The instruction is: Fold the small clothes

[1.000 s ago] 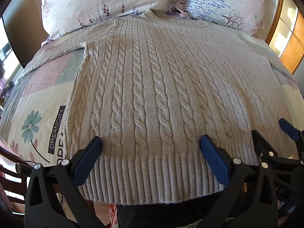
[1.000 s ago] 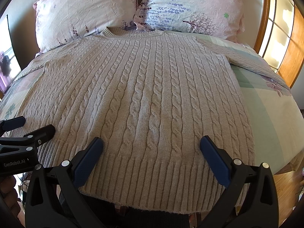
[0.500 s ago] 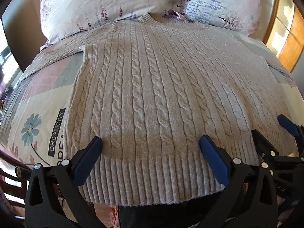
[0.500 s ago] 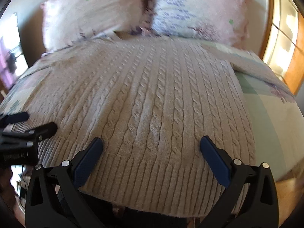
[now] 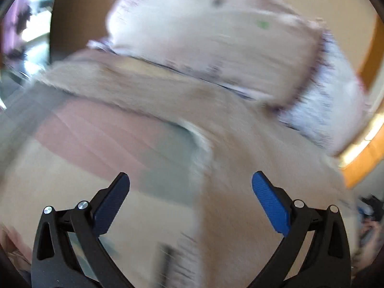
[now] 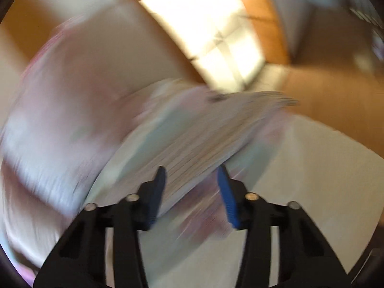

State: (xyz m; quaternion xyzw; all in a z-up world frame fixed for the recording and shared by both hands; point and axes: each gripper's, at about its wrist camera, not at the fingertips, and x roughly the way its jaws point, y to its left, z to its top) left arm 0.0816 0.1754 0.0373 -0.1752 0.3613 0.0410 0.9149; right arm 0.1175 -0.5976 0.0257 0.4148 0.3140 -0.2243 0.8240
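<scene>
Both views are heavily motion-blurred. A beige cable-knit sweater (image 5: pixel 252 168) lies flat on the bed; its left sleeve (image 5: pixel 115 86) stretches out to the left. My left gripper (image 5: pixel 190 199) is open and empty, above the sweater's left side edge near the armpit. In the right wrist view the sweater's right sleeve (image 6: pixel 216 134) runs away from me toward the bed edge. My right gripper (image 6: pixel 190 192) is open, jaws narrower than before, straddling the near part of that sleeve; contact cannot be told.
Two floral pillows (image 5: pixel 216 36) lie at the head of the bed. The patchwork bedspread (image 5: pixel 96 139) shows left of the sweater. A wooden window frame (image 6: pixel 268 31) and bright window stand beyond the bed's right side.
Both grippers swung fast away from the hem: the left toward the left sleeve and armpit, the right toward the right sleeve. The right jaws have narrowed.
</scene>
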